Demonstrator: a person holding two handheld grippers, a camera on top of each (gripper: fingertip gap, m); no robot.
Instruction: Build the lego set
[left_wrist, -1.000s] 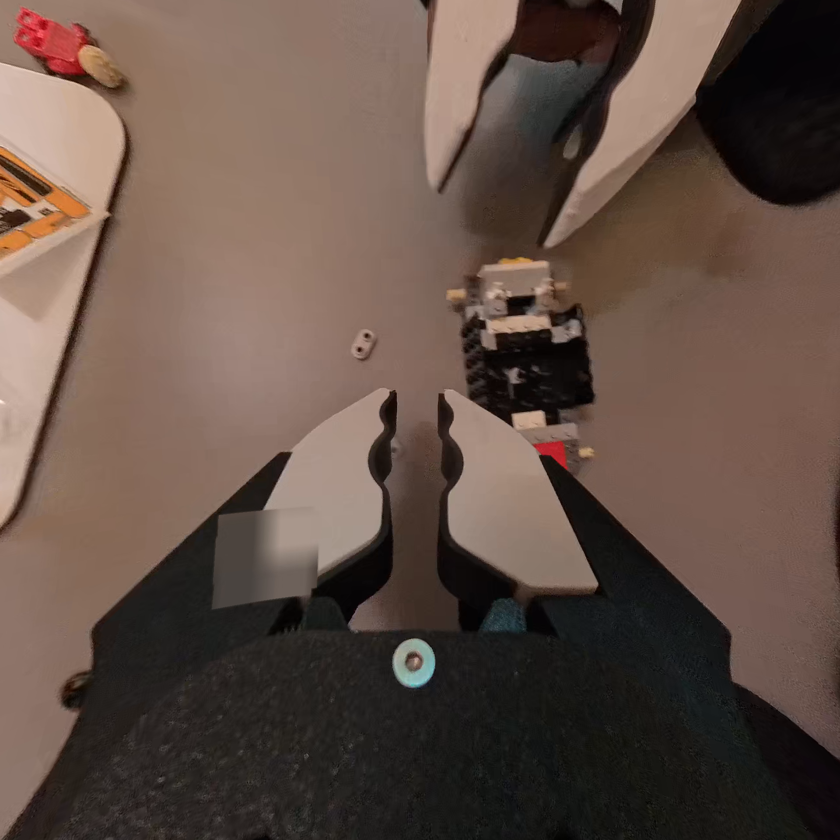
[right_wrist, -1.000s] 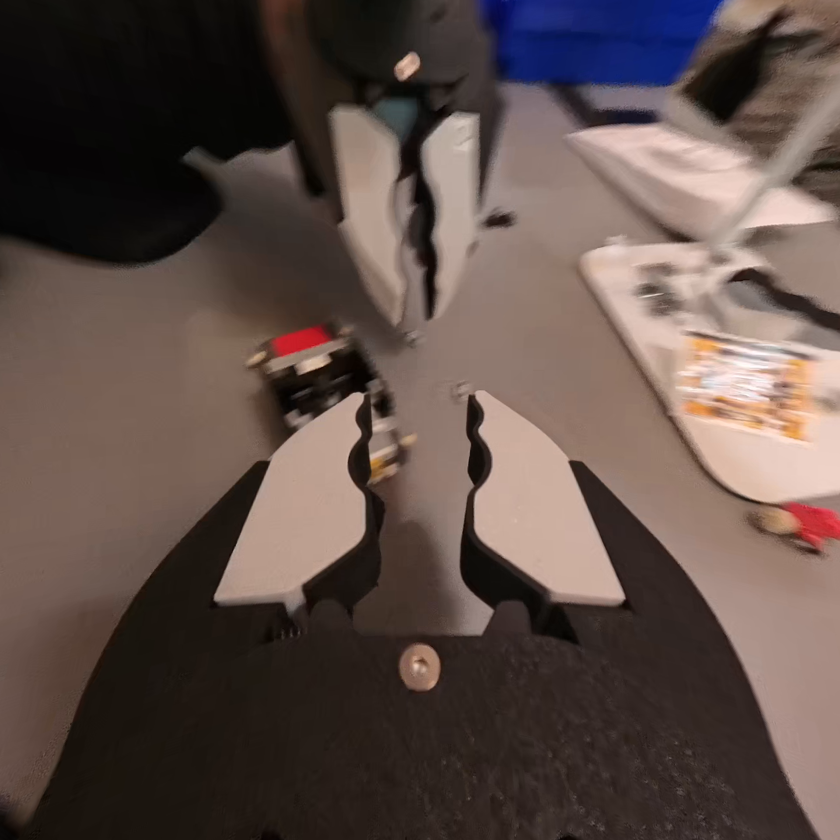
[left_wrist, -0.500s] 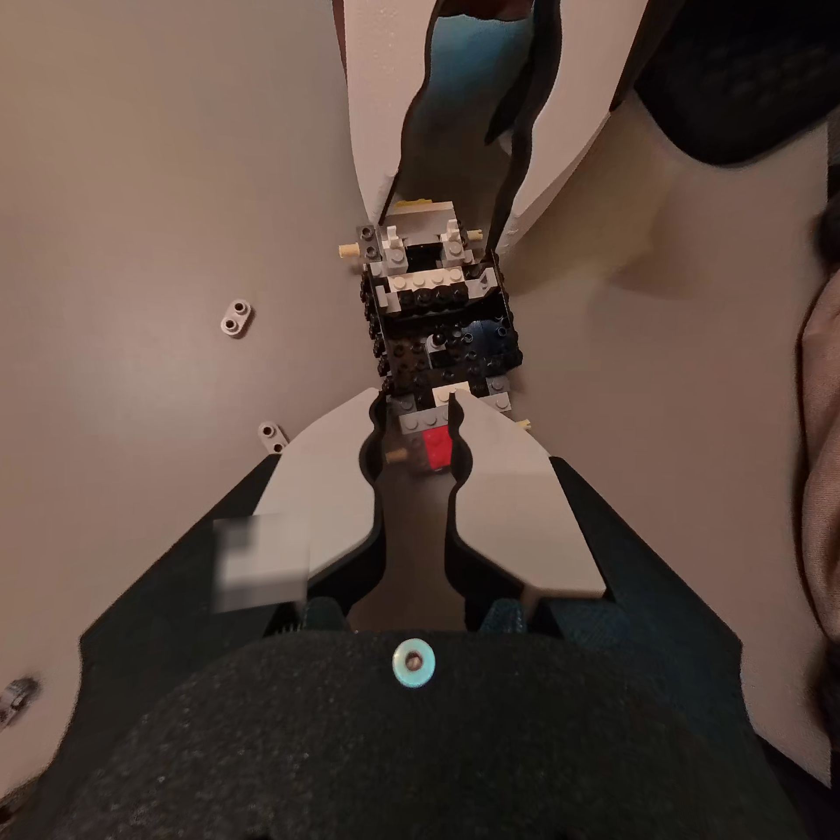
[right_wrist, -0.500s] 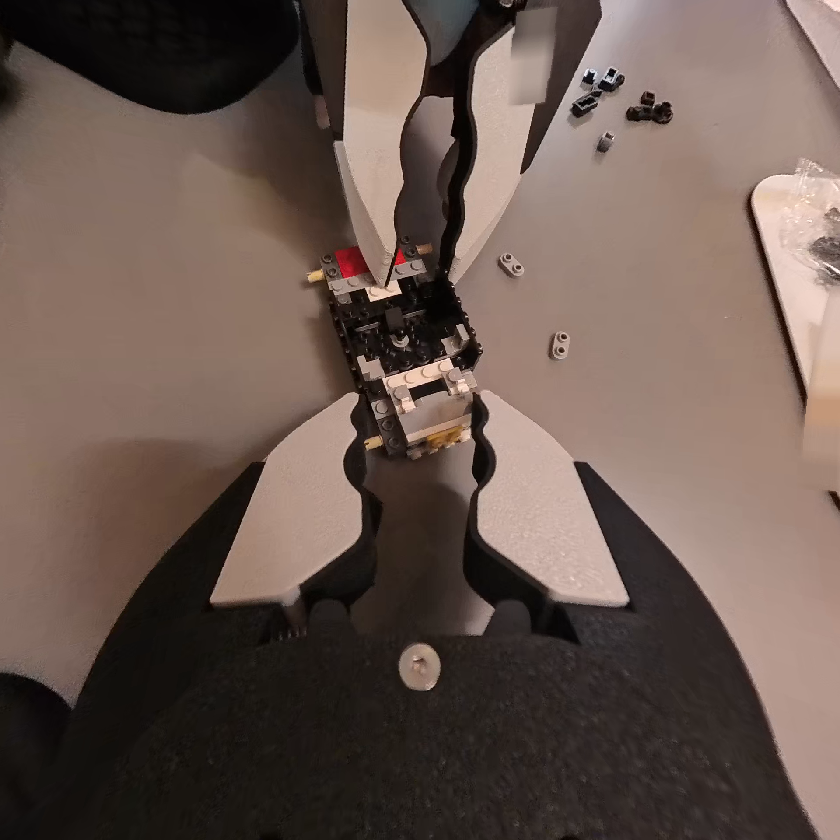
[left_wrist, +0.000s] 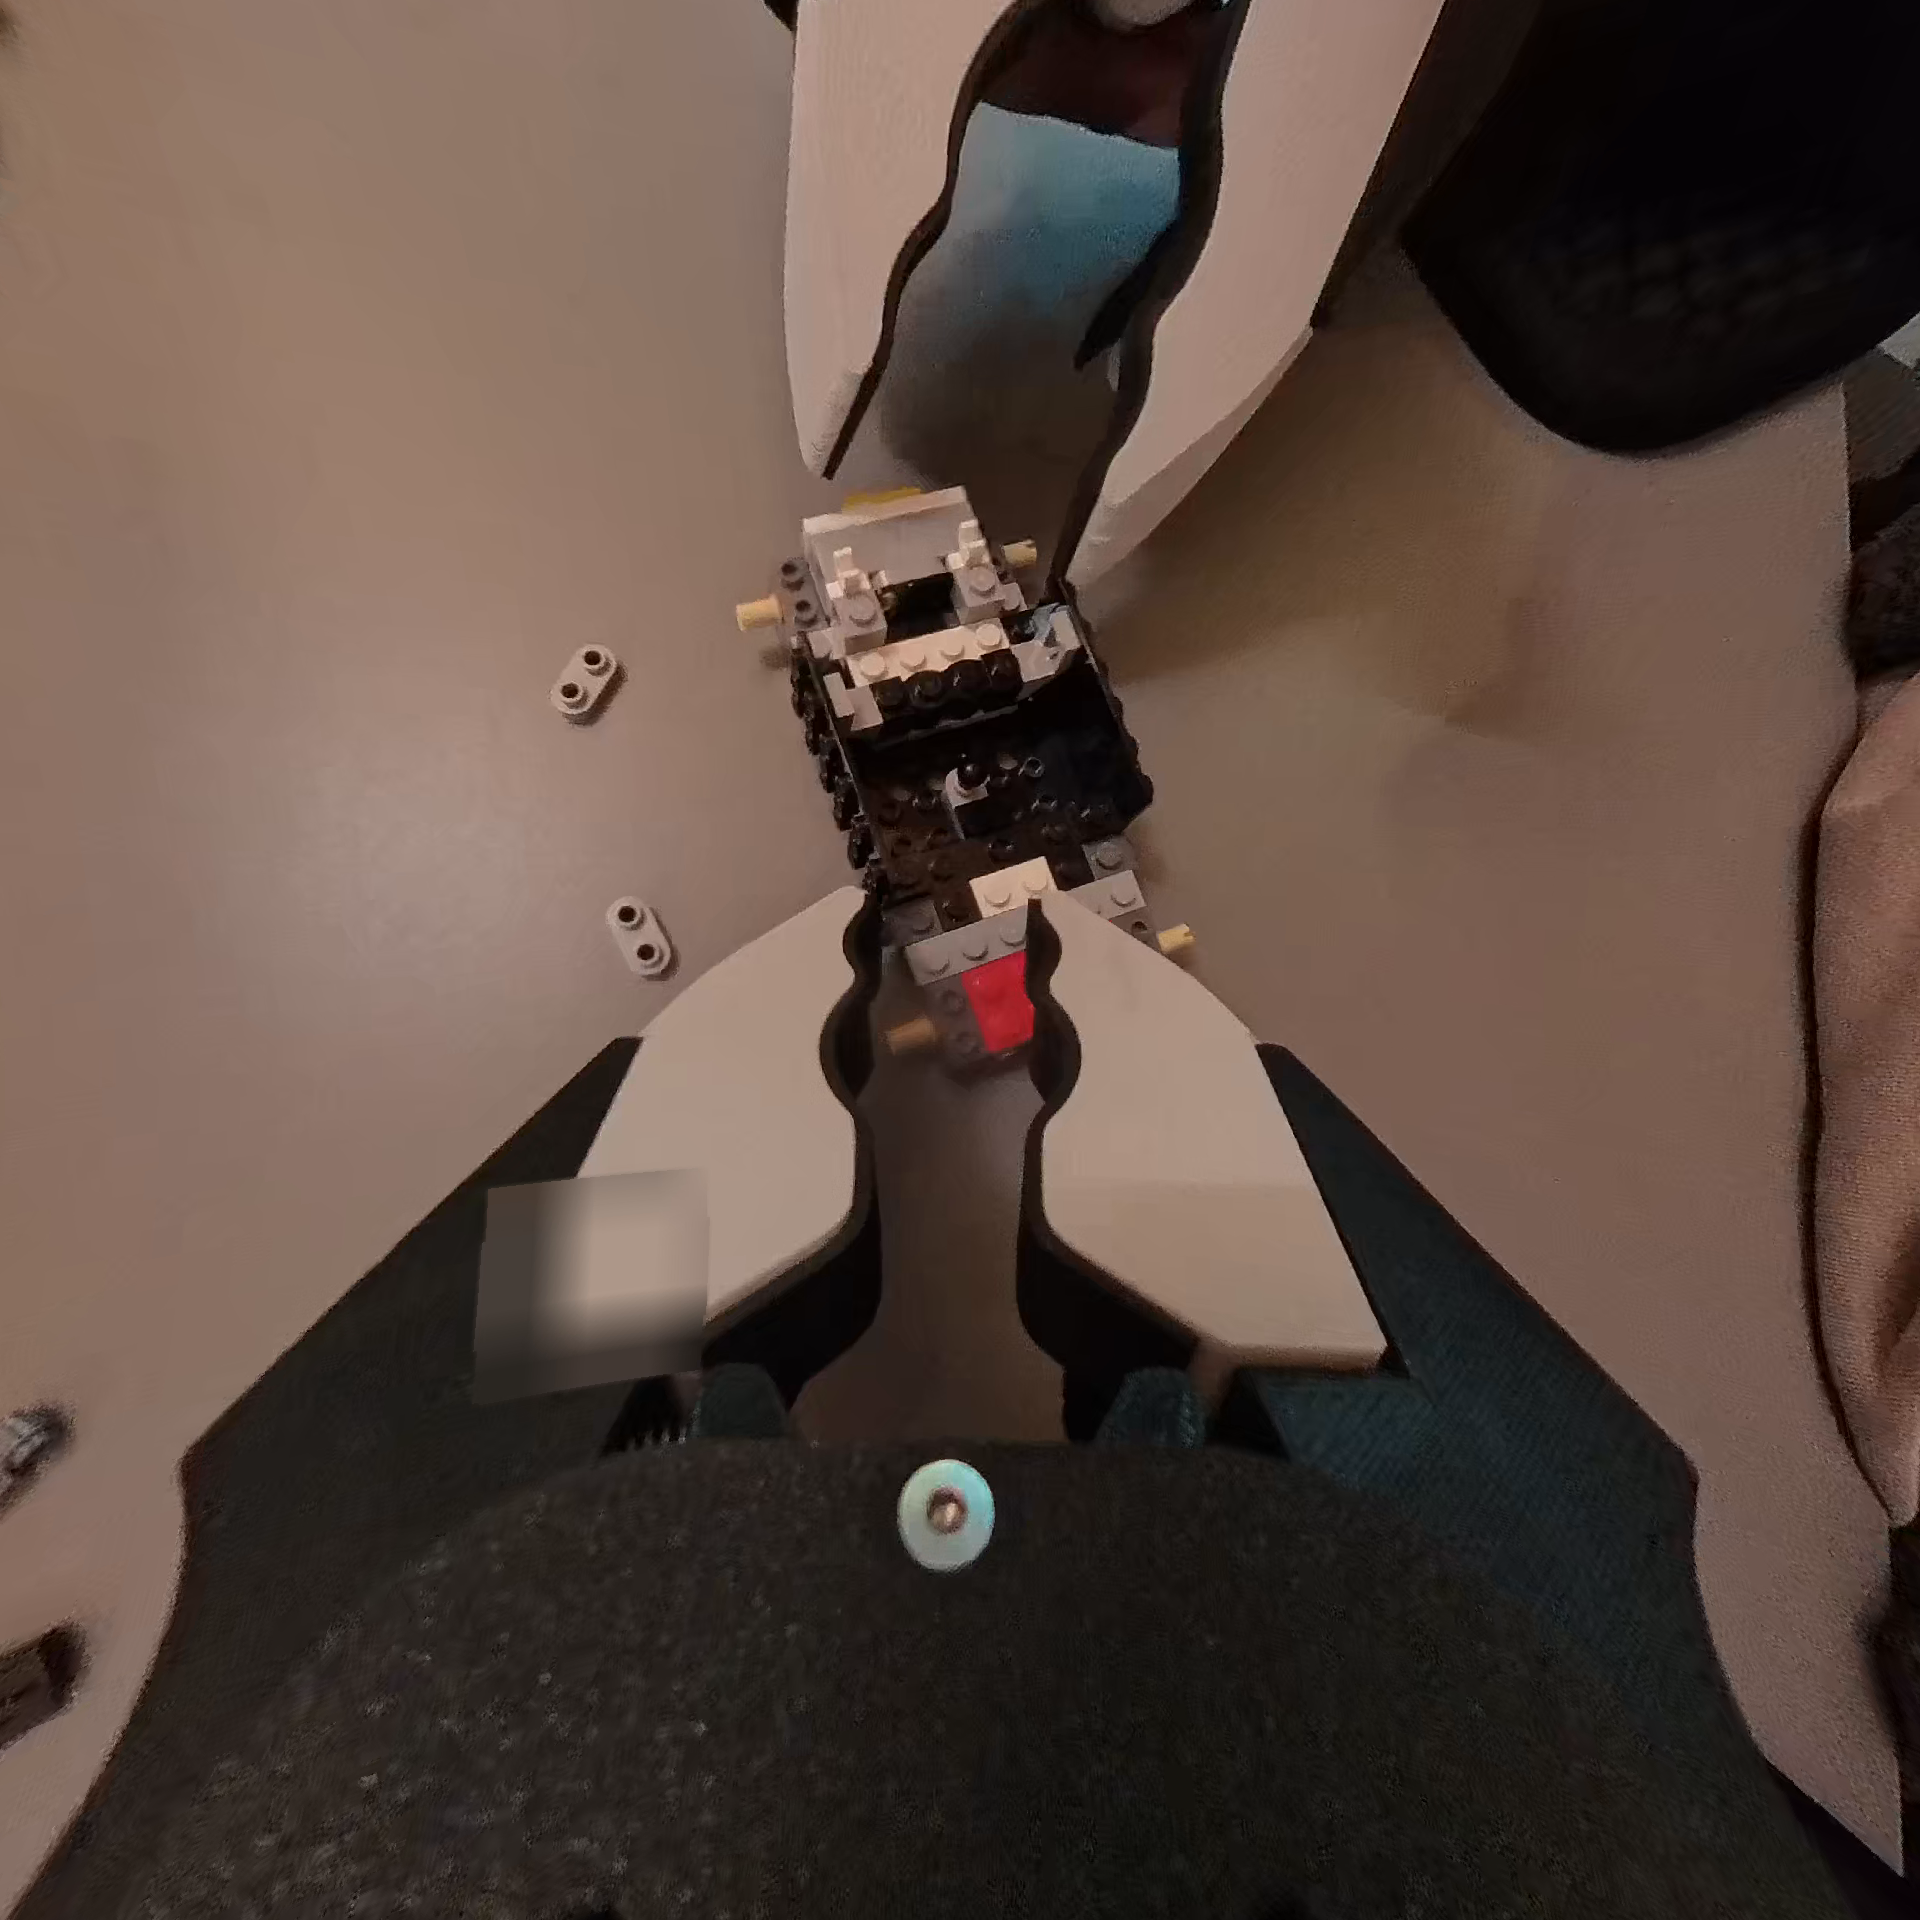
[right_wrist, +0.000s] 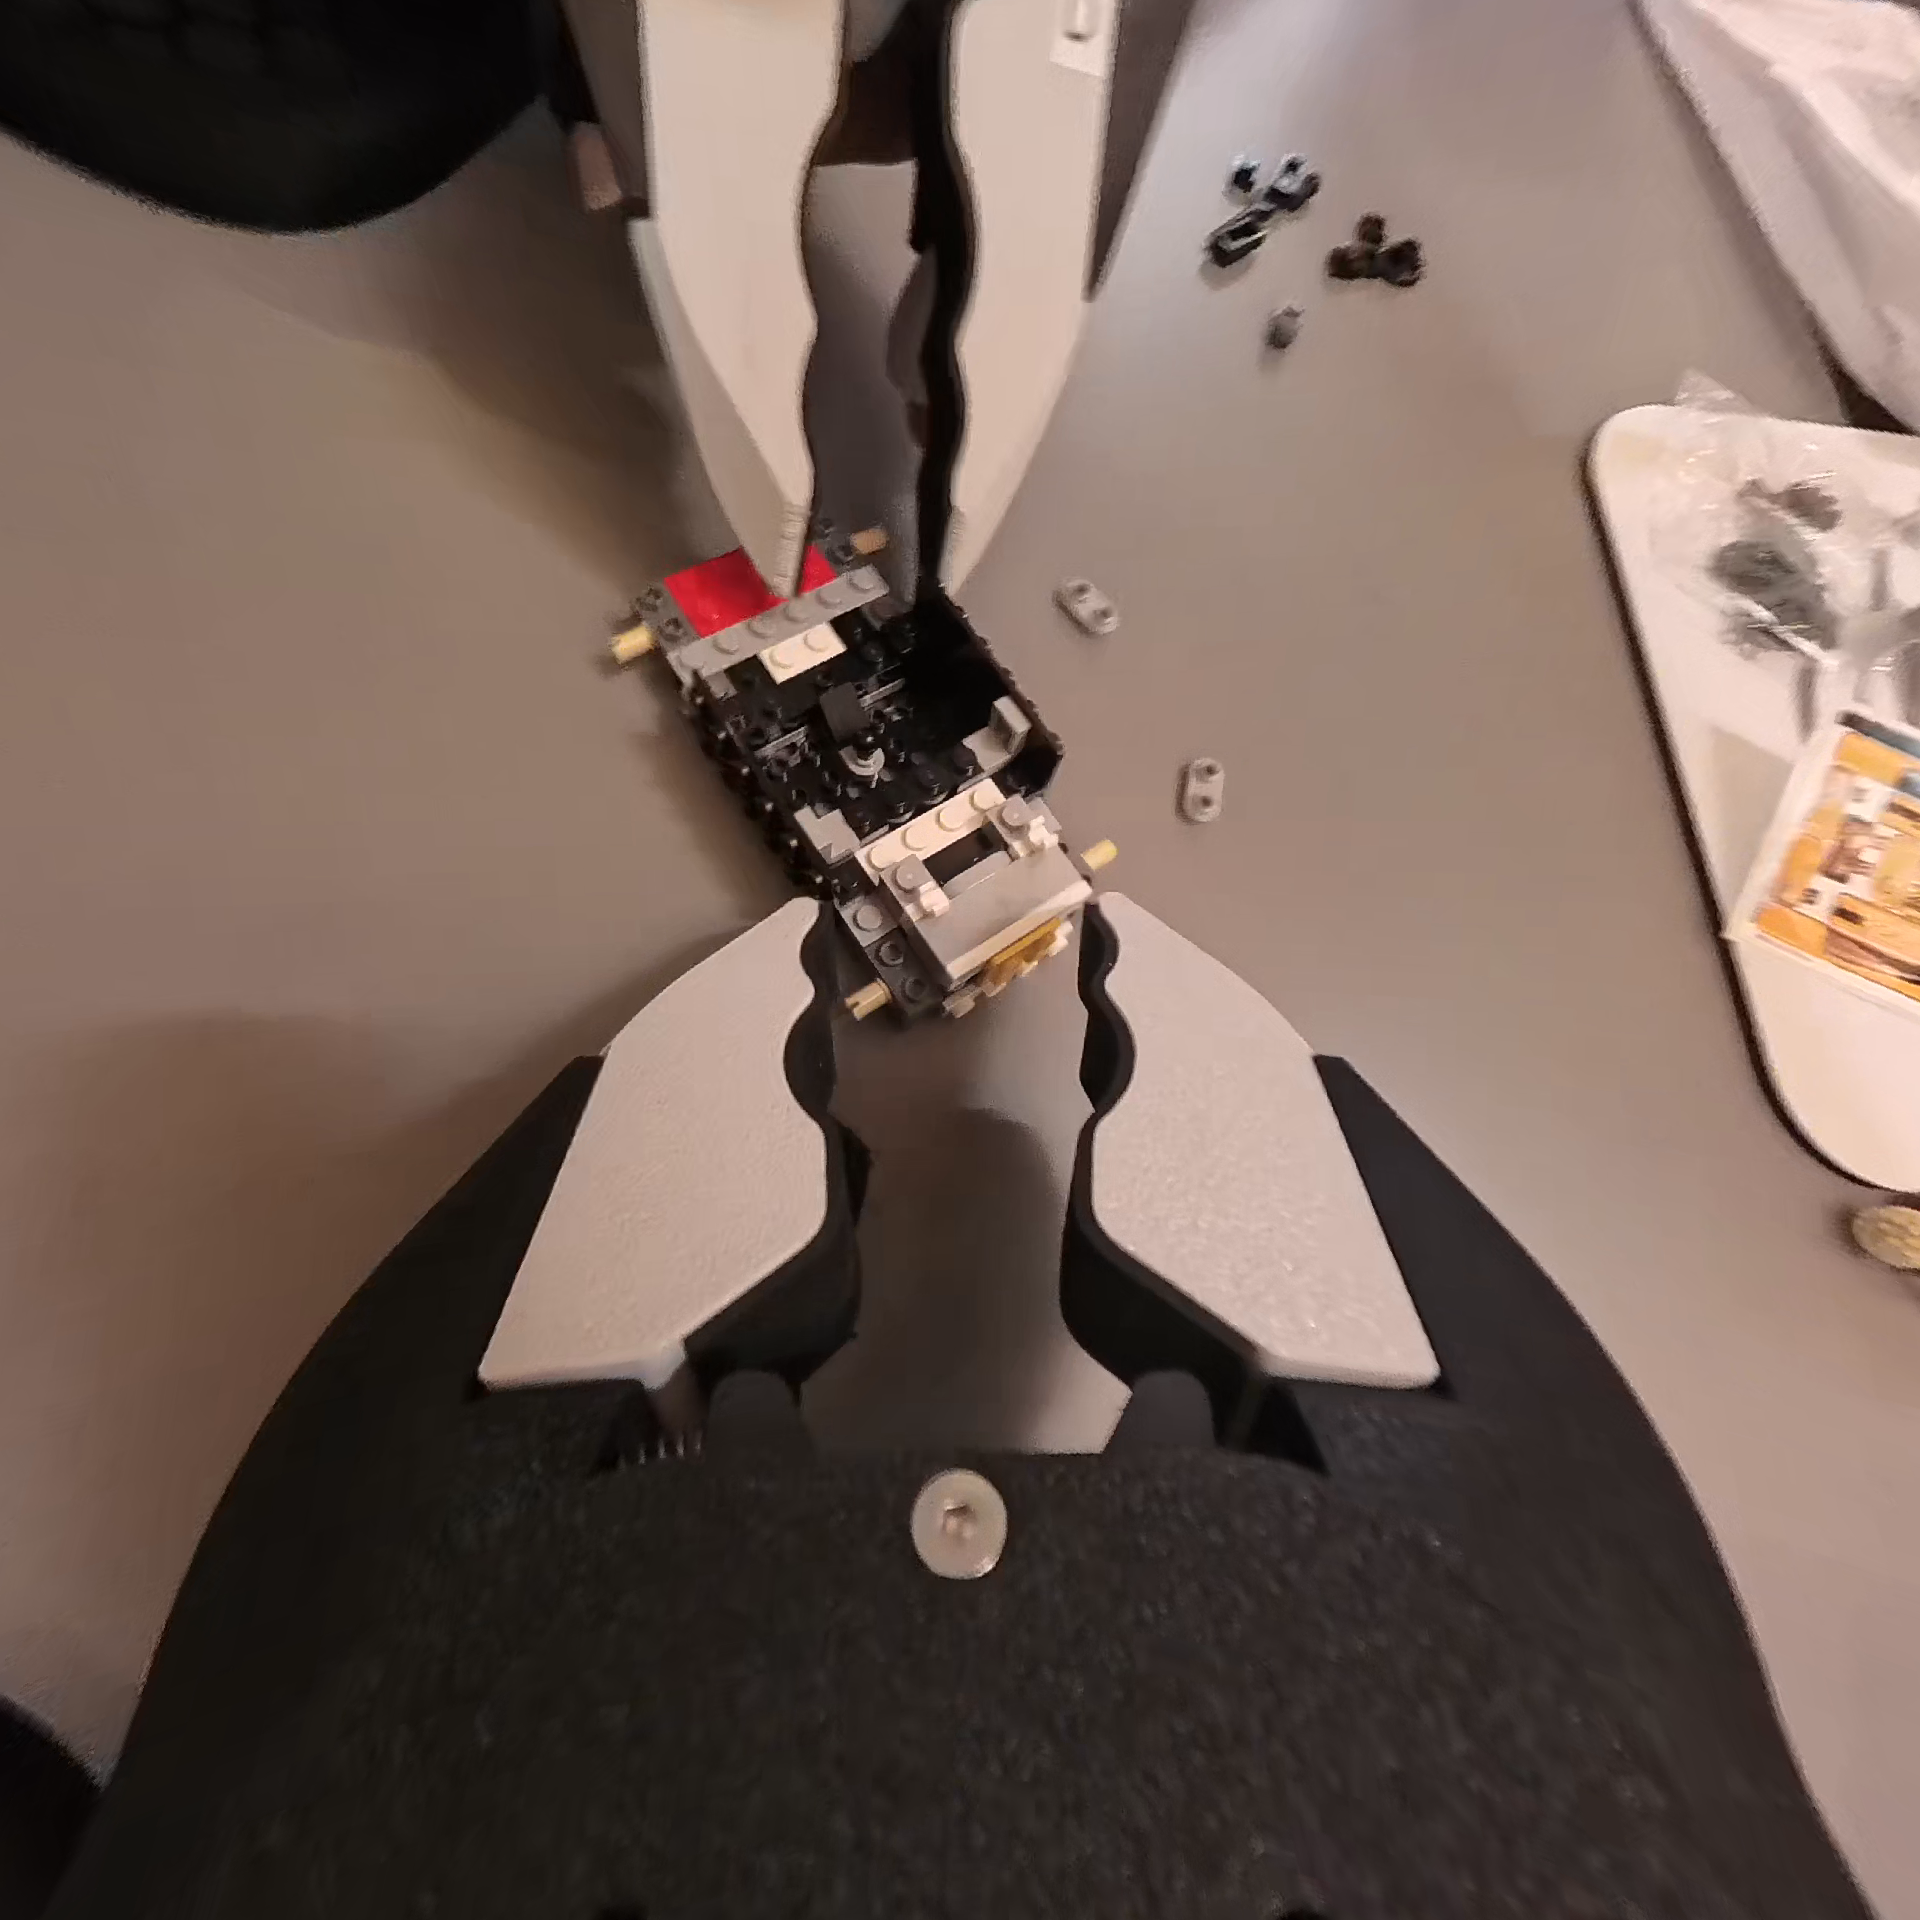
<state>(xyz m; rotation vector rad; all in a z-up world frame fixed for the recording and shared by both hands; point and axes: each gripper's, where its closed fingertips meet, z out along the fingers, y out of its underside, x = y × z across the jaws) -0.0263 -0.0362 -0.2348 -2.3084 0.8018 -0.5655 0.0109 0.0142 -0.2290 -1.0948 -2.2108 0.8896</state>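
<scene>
2 trays (right_wrist: 1621, 499) in right view only

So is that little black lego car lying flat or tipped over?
Flat, studs up: the lego car rests on the table, with open grippers straddling each end.

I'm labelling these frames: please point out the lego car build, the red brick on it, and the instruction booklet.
lego car build (right_wrist: 883, 758): right wrist view, black middle section.
red brick (left_wrist: 1000, 1000): left wrist view, studded top.
instruction booklet (right_wrist: 1839, 862): right wrist view, orange cover.
</scene>
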